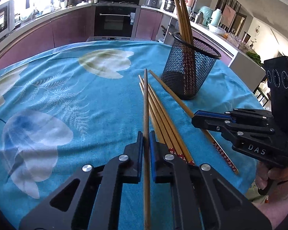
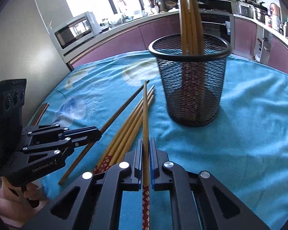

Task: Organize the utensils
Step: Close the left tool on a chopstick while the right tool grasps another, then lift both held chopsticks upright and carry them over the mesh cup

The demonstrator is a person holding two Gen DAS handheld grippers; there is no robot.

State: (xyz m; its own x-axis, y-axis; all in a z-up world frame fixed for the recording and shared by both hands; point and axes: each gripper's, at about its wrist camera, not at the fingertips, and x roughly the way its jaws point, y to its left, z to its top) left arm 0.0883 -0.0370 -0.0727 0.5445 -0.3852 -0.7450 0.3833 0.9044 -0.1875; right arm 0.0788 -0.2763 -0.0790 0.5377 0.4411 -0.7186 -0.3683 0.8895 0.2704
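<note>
A black mesh cup (image 1: 190, 67) (image 2: 190, 88) stands upright on the blue cloth with several wooden chopsticks (image 1: 182, 15) leaning in it. My left gripper (image 1: 146, 136) (image 2: 98, 134) is shut on a dark brown chopstick (image 1: 146, 99) (image 2: 124, 105) that points toward the cup. My right gripper (image 2: 146, 141) (image 1: 196, 116) is shut on a lighter chopstick (image 2: 145, 111) (image 1: 172, 94) with a red patterned end. Between the two grippers several loose chopsticks (image 1: 163, 122) (image 2: 130, 122) lie side by side on the cloth, in front of the cup.
The round table wears a blue floral cloth (image 1: 67, 95) whose edge drops off close behind the cup. A phone (image 2: 42, 111) lies near the table's left edge. A hand (image 1: 266, 174) holds the right gripper's handle. Kitchen counters and an oven (image 1: 115, 21) stand beyond.
</note>
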